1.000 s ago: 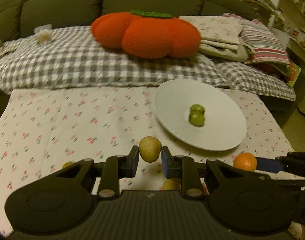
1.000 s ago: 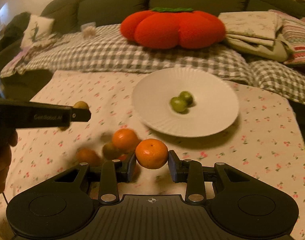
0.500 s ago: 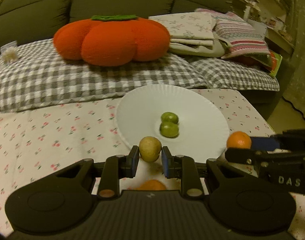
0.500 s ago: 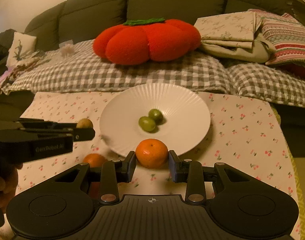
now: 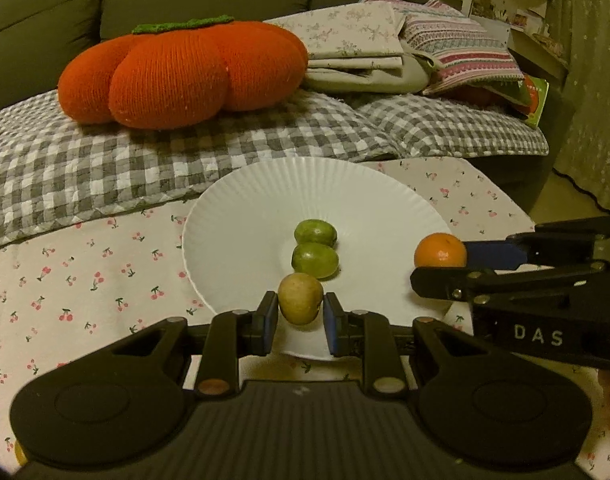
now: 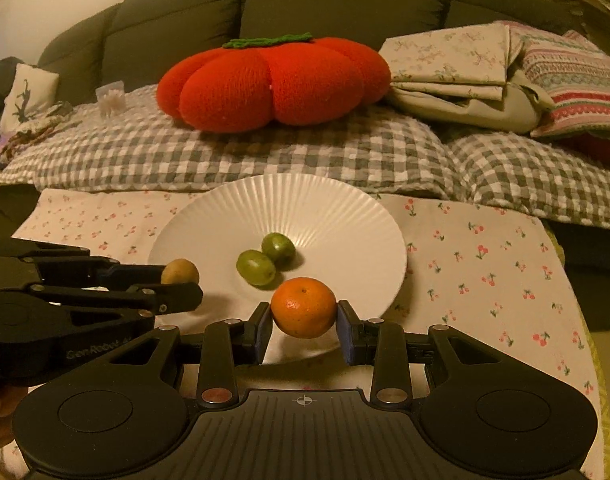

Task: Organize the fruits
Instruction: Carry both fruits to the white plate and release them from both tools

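A white ribbed plate [image 5: 265, 200] [image 6: 345, 216] sits on the cherry-print cloth and holds two green fruits [image 5: 315, 260] [image 6: 256, 267]. My left gripper [image 5: 299, 317] is shut on a yellow-brown fruit [image 5: 300, 298] and holds it over the plate's near rim; it also shows in the right wrist view [image 6: 179, 272]. My right gripper [image 6: 305, 330] is shut on an orange [image 6: 303, 307] above the plate's near edge; it also shows in the left wrist view [image 5: 440, 250] at the plate's right rim.
A red pumpkin-shaped cushion [image 5: 177, 72] [image 6: 273, 80] lies on a checked blanket [image 5: 85, 160] behind the table. Folded linens [image 5: 365, 60] and a striped pillow [image 5: 457, 52] are at the back right. The table's right edge [image 6: 577, 320] drops to the floor.
Both grippers have moved forward to the plate with their fruits still held. The loose oranges on the cloth have dropped out of view.
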A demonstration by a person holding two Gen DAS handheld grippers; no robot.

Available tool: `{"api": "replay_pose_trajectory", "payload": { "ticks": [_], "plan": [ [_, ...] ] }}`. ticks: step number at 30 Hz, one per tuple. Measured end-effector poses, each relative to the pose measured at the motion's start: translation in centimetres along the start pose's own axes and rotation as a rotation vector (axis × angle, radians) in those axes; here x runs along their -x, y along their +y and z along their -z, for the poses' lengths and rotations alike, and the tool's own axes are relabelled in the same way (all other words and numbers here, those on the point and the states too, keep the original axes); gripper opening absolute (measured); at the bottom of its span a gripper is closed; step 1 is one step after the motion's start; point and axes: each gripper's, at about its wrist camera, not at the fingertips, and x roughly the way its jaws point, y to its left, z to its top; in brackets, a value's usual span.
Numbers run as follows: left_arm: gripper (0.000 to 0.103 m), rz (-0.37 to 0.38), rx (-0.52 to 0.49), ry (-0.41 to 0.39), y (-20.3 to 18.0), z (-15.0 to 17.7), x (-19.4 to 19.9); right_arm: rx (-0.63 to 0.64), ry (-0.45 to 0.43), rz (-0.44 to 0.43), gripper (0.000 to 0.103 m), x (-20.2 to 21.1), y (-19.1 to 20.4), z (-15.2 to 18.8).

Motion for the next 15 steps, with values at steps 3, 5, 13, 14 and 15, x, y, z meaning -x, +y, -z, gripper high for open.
{"api": "replay_pose_trajectory", "payload": {
  "ticks": [3,5,13,14,15],
  "plan": [
    [0.023,-0.003,-0.008,-0.006,0.1,0.2,-0.3,0.007,0.007,-0.002,0.033,-0.5,0.1,-0.1],
    [0.023,-0.004,-0.011,-0.009,0.0,0.2,-0.3,0.017,0.013,-0.002,0.033,-0.7,0.3,0.0],
    [0.047,0.0,0.007,-0.016,0.0,0.1,0.1,0.036,0.02,0.016,0.035,-1.3,0.4,0.2],
    [0.048,-0.002,0.006,-0.016,0.0,0.1,0.2,0.038,0.02,0.018,0.035,-1.2,0.3,0.2],
    [0.049,-0.001,0.01,-0.016,0.0,0.1,0.2,0.039,0.02,0.021,0.035,-1.2,0.3,0.2]
  ]
}}
